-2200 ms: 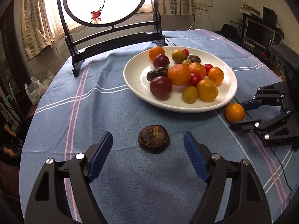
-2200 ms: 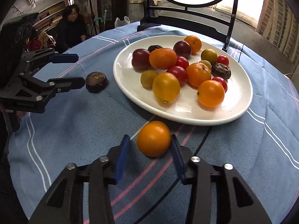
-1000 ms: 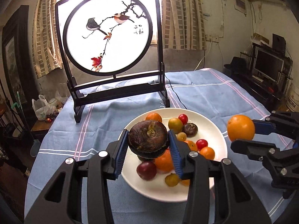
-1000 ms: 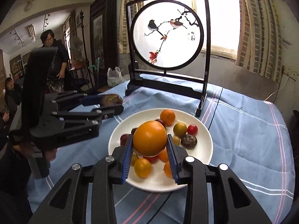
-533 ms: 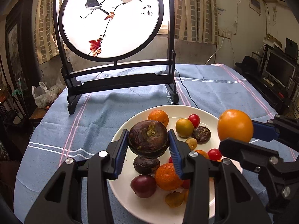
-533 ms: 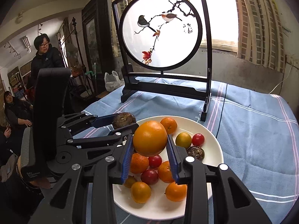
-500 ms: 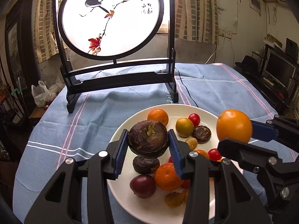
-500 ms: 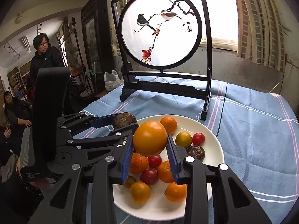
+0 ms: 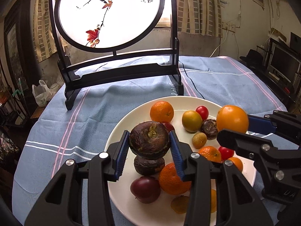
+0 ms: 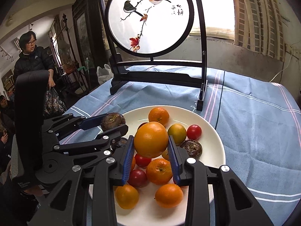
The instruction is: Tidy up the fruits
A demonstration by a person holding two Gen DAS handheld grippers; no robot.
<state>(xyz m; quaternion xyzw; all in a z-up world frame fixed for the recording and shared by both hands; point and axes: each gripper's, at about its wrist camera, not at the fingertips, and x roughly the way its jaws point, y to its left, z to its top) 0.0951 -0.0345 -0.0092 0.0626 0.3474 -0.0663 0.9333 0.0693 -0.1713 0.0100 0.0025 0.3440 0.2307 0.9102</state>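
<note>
My left gripper (image 9: 149, 144) is shut on a dark brown wrinkled fruit (image 9: 148, 140) and holds it above the left part of the white plate (image 9: 120, 131). My right gripper (image 10: 151, 151) is shut on an orange (image 10: 151, 139) and holds it above the plate's (image 10: 212, 137) middle. The plate holds several oranges, red tomatoes, dark plums and brown fruits. In the left wrist view the right gripper (image 9: 233, 130) with its orange (image 9: 232, 119) is at the right. In the right wrist view the left gripper (image 10: 112, 122) is at the left with the brown fruit (image 10: 112, 121).
A black-framed round screen with painted birds (image 9: 111, 13) stands on the blue striped tablecloth (image 9: 79, 113) behind the plate. A cable (image 9: 190, 82) runs from its right foot. A person in black (image 10: 32, 56) stands beyond the table's left edge.
Both grippers have moved forward and lower over the plate with their fruits still held. The screen looms larger.
</note>
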